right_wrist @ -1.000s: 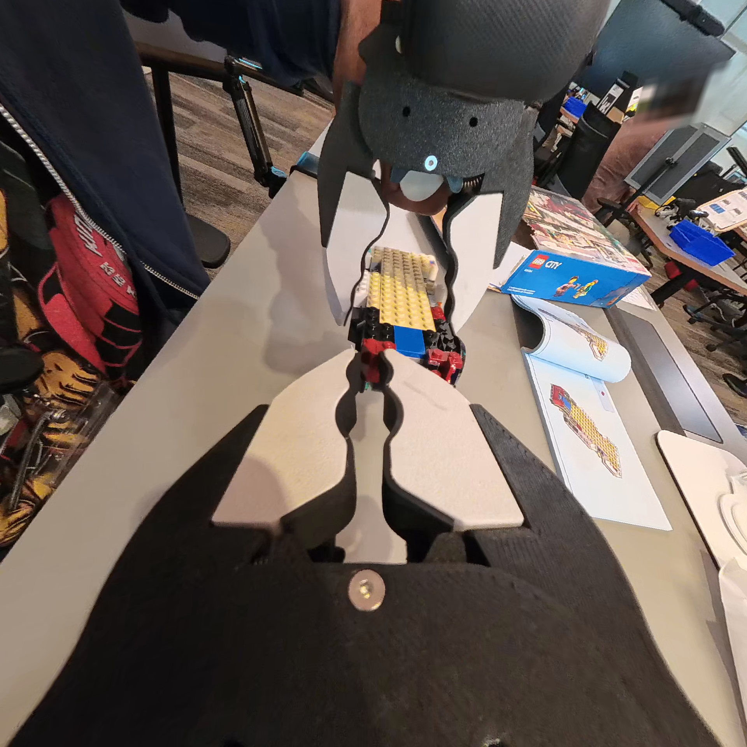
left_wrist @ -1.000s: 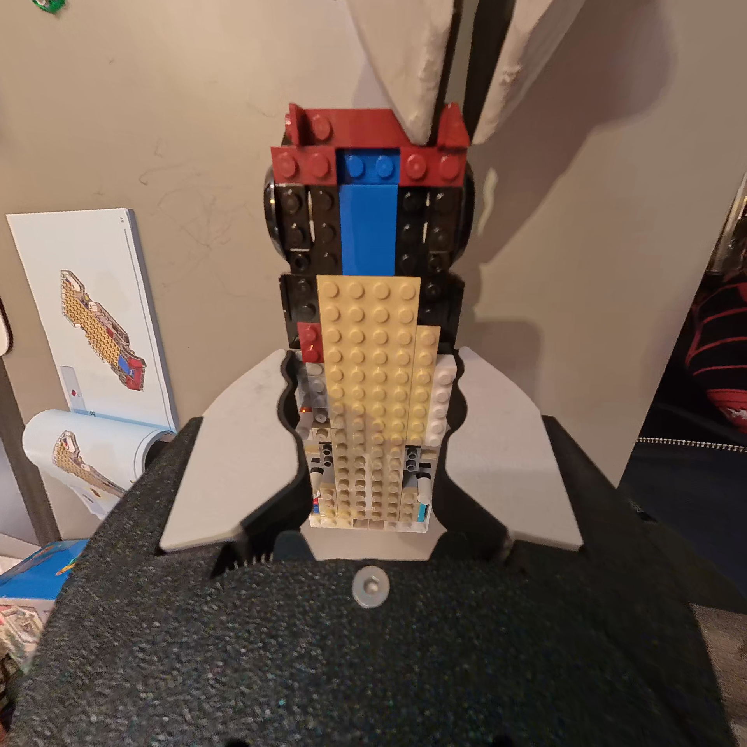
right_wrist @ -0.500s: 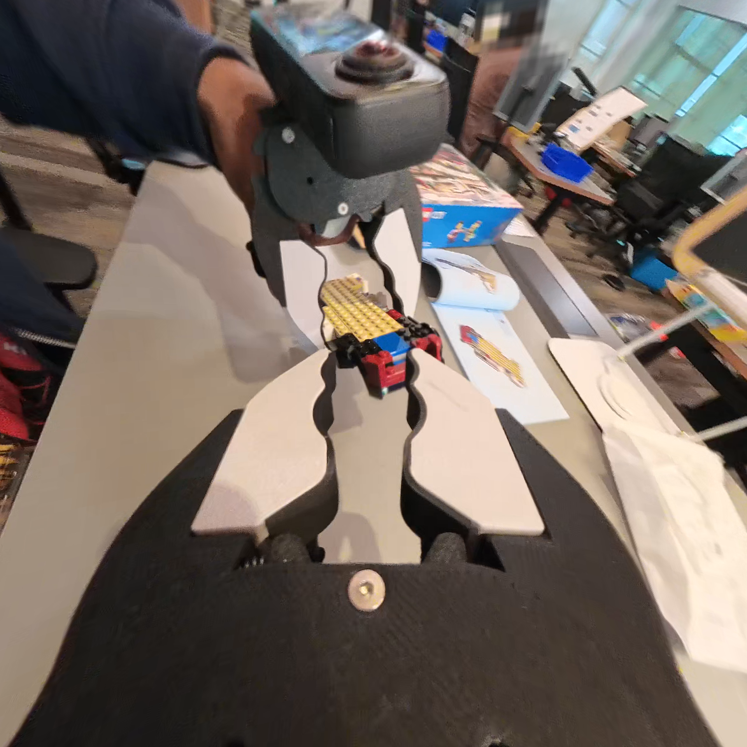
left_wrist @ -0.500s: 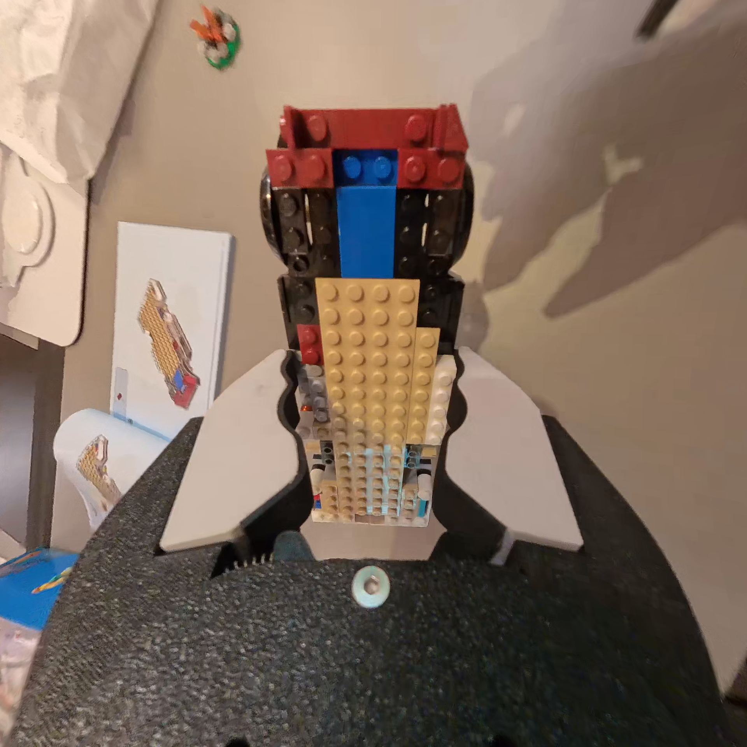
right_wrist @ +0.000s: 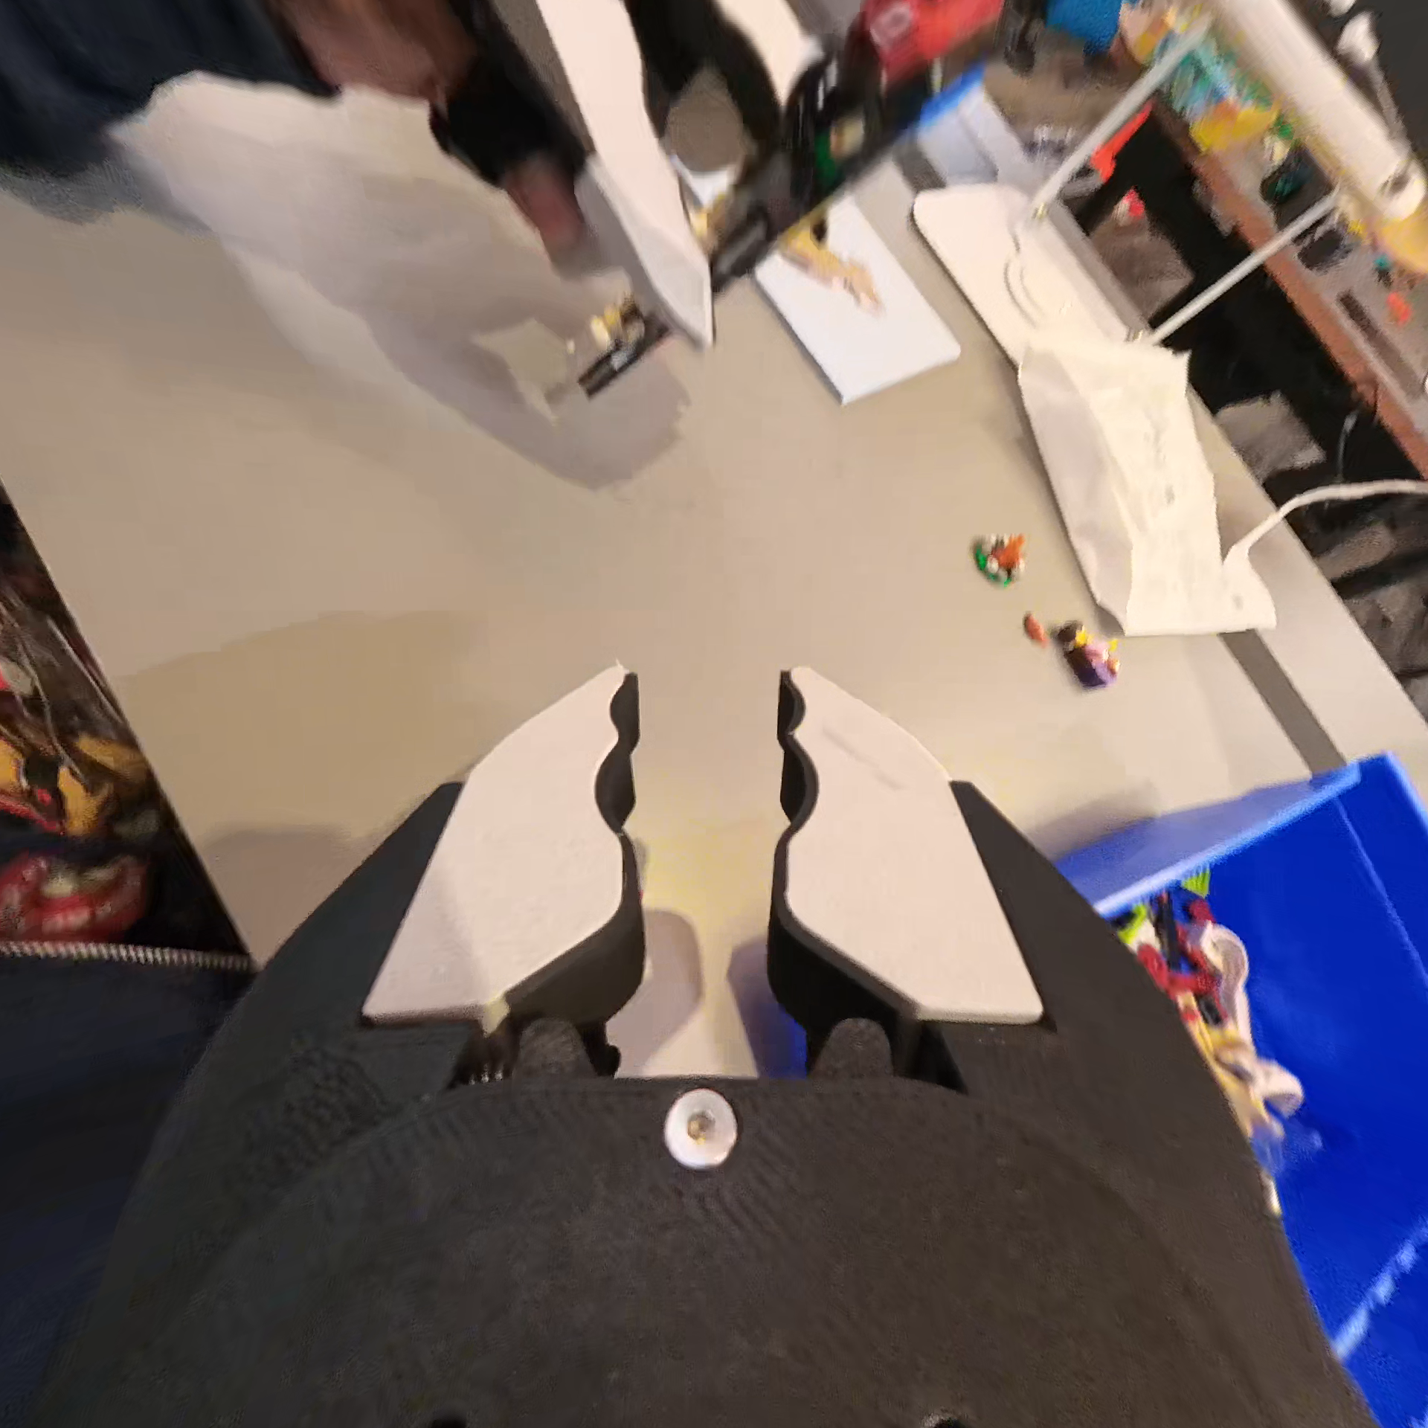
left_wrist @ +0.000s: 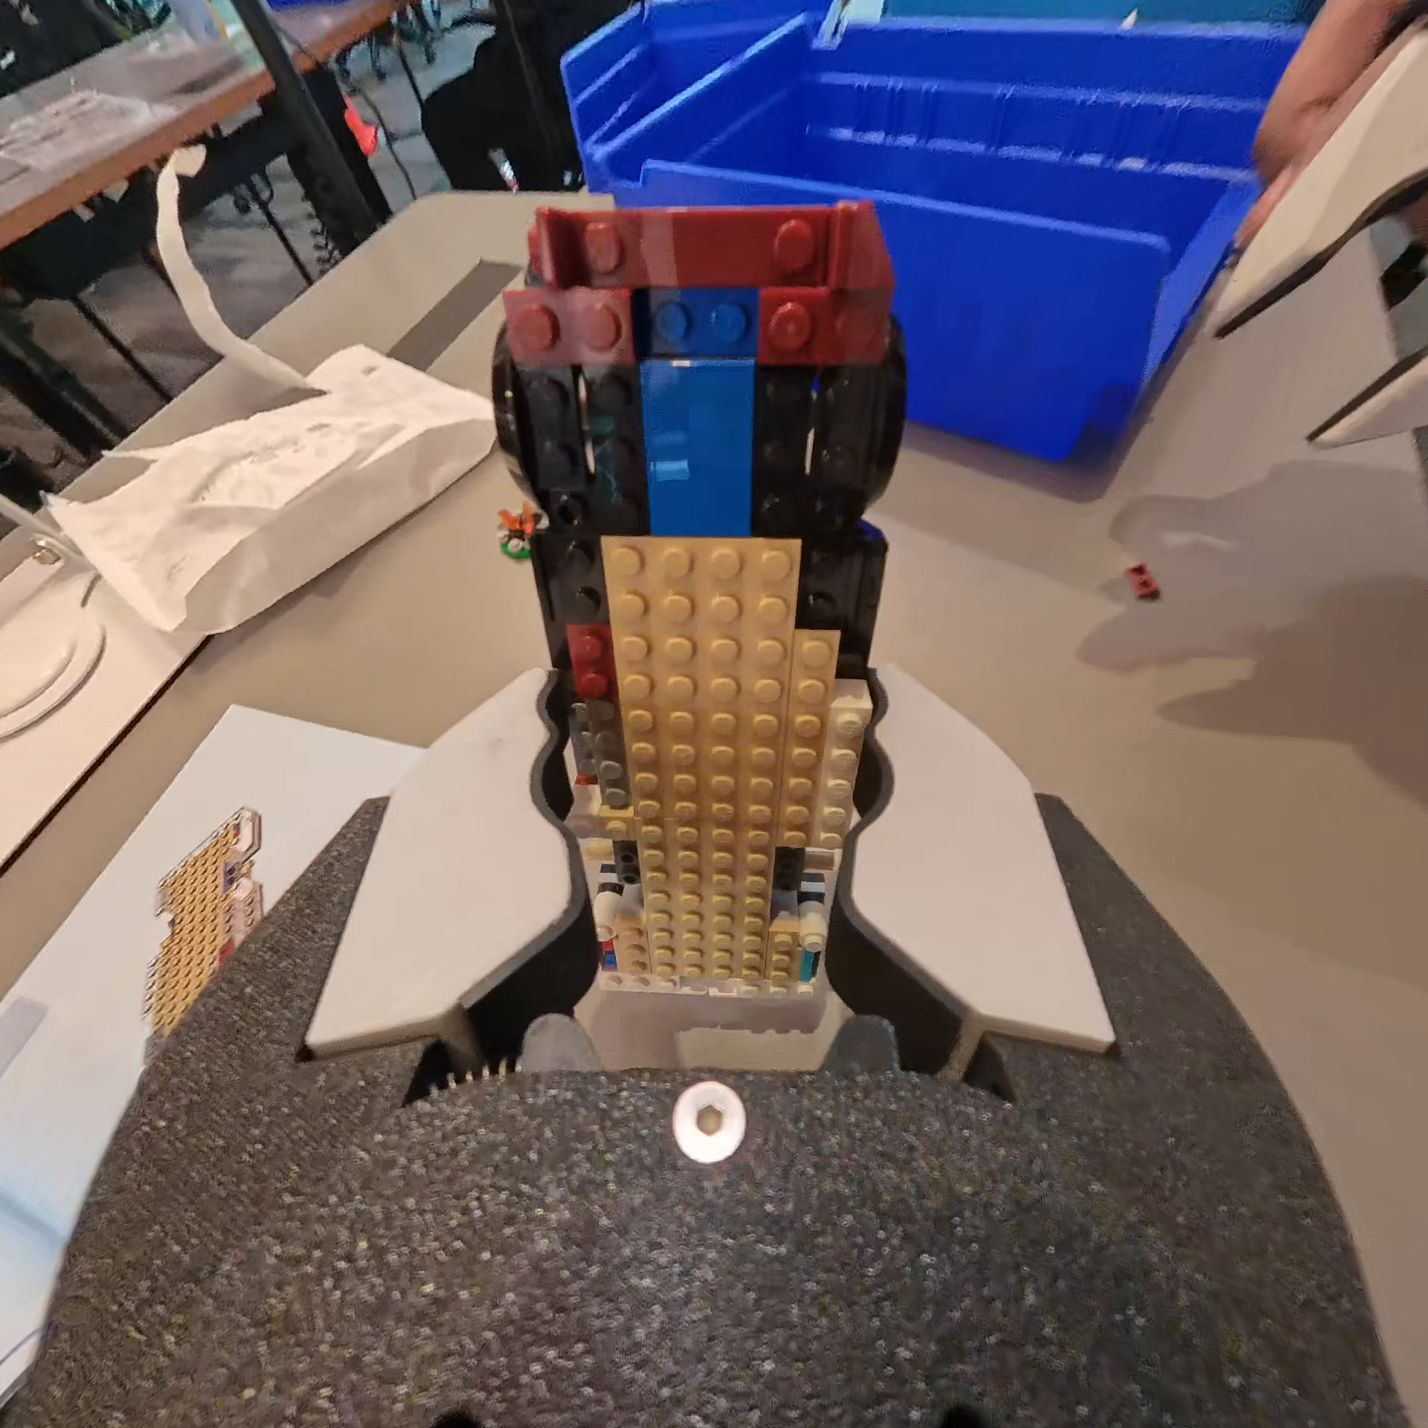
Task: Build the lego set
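My left gripper (left_wrist: 712, 680) is shut on a long brick model (left_wrist: 703, 610), with both pads pressed on its sides. The model has tan studded plates, a black middle with a blue strip, and a dark red far end. It sticks out forward above the grey table (left_wrist: 1004, 695). My right gripper (right_wrist: 707, 676) is open and empty above the bare table (right_wrist: 464, 541). Its white fingers (left_wrist: 1344, 232) also show at the far right of the left wrist view. The left gripper (right_wrist: 641, 193) shows blurred at the top of the right wrist view.
A blue bin (left_wrist: 966, 154) stands behind the model and shows at the right (right_wrist: 1275, 889). A white paper bag (left_wrist: 255, 479), an instruction booklet (left_wrist: 232, 773), a small dark red piece (left_wrist: 1142, 581), a green-orange piece (right_wrist: 999, 558) and a purple minifigure (right_wrist: 1089, 657) lie on the table.
My right gripper opened at the model's red end, let go, pulled back and swung away over the table. My left gripper kept its hold and turned the model towards the blue bin.
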The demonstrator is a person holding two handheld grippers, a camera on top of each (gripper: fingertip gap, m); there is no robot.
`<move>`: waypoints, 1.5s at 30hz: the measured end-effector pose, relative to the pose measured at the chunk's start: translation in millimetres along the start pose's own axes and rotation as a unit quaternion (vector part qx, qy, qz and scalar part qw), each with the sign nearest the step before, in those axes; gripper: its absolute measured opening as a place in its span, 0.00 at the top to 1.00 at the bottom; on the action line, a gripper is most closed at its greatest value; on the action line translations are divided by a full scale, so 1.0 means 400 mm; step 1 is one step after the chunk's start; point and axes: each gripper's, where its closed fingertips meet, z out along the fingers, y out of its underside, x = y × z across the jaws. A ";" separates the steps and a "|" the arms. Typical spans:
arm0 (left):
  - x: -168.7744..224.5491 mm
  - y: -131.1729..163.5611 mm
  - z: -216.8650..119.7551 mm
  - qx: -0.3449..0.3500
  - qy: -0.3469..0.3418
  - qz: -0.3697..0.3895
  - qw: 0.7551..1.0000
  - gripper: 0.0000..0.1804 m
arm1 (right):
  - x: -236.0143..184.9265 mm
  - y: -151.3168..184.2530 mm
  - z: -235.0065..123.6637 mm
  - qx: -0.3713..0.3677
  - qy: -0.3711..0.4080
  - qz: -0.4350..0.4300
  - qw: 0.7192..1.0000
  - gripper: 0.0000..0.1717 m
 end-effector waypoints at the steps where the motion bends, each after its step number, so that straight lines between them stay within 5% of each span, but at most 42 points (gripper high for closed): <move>1: 0.003 -0.004 -0.007 0.013 0.008 -0.003 1.000 0.60 | 0.000 0.019 -0.007 -0.014 0.006 0.004 1.000 0.81; 10: 0.022 -0.055 -0.052 0.120 0.022 0.016 0.992 0.60 | -0.034 0.127 -0.007 -0.093 -0.006 0.046 0.995 0.82; 19: 0.045 -0.031 -0.021 0.103 0.038 0.005 0.994 0.60 | -0.054 0.240 -0.011 -0.168 -0.013 0.118 0.979 0.84; 34: 0.059 -0.028 -0.014 0.096 0.044 0.008 0.994 0.60 | -0.093 0.273 0.088 -0.206 -0.021 0.256 0.944 0.84; 40: 0.055 -0.023 -0.012 0.092 0.044 0.007 0.995 0.60 | -0.096 0.261 0.095 -0.211 -0.029 0.245 0.946 0.91; 45: 0.050 -0.018 -0.010 0.090 0.042 0.005 0.995 0.60 | -0.088 0.218 0.075 -0.166 -0.027 0.228 0.959 0.86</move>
